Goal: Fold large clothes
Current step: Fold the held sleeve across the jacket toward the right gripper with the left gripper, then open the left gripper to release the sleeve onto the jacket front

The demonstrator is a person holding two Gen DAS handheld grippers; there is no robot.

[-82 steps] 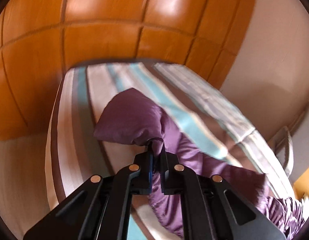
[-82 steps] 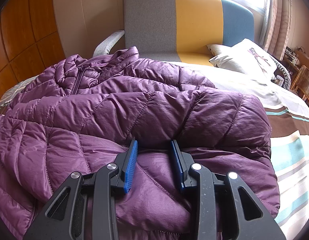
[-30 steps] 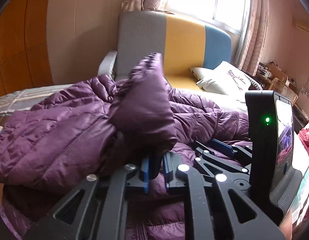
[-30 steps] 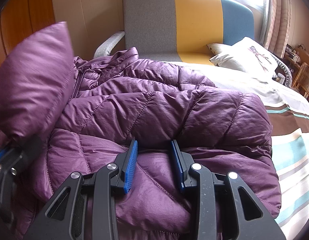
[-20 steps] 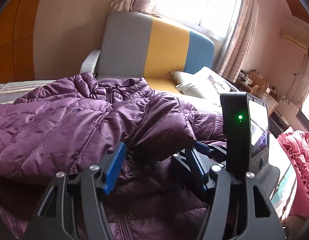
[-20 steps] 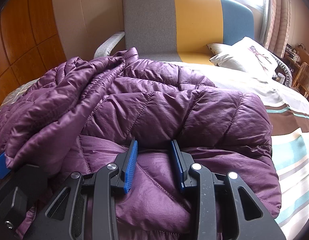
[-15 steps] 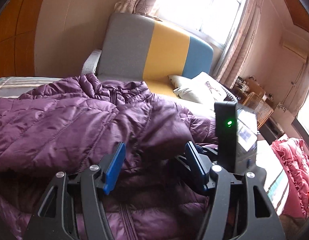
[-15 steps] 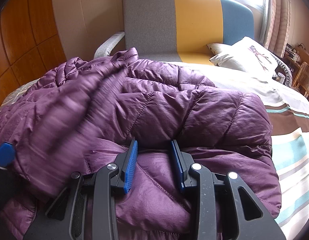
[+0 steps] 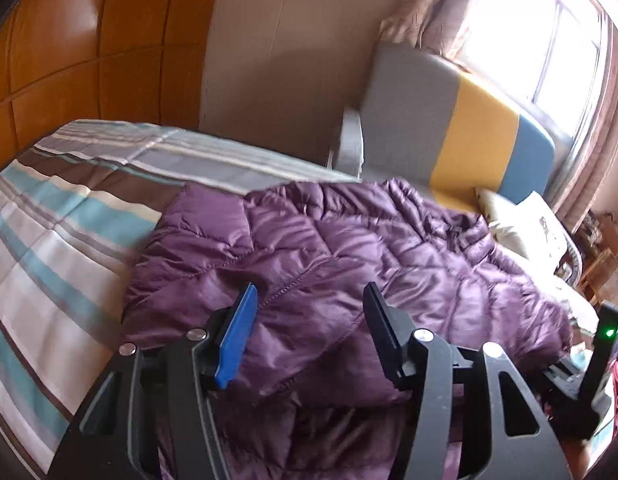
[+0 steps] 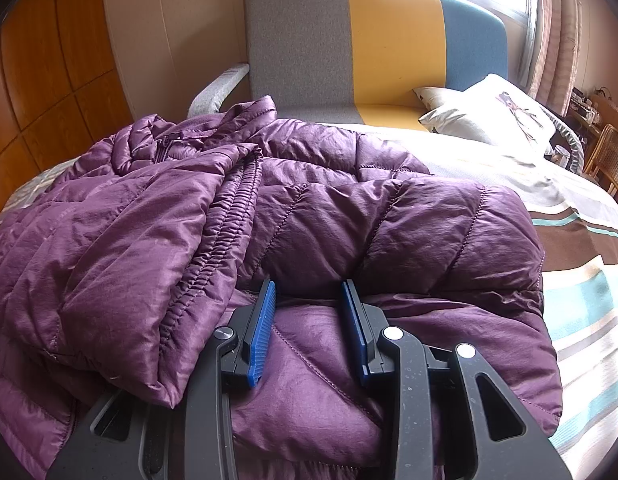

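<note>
A purple quilted jacket [image 9: 349, 248] lies on the striped bed cover [image 9: 49, 240]. My left gripper [image 9: 309, 300] hovers over the jacket's near left part. Its jaws are closing, but the pads stand well apart and press on nothing, with the fabric lying beneath the gap. In the right wrist view one sleeve [image 10: 129, 260] lies folded across the jacket [image 10: 349, 220] front, and the other sleeve [image 10: 429, 232] lies across just beyond my right gripper [image 10: 307, 292]. That gripper rests on the jacket's near edge, with puffy fabric filling the narrow gap between its blue pads.
A grey, yellow and blue sofa [image 10: 349, 40] stands behind the bed with white pillows [image 10: 489, 112] on it. Wooden wall panels [image 9: 89, 40] run along the left. A wicker chair [image 10: 609, 152] is at the far right. Bare striped cover [image 10: 589, 300] shows to the jacket's right.
My left gripper opened and let go of the sleeve, which dropped across the jacket's front. It then drew away to the left and rolled. My right gripper stayed put.
</note>
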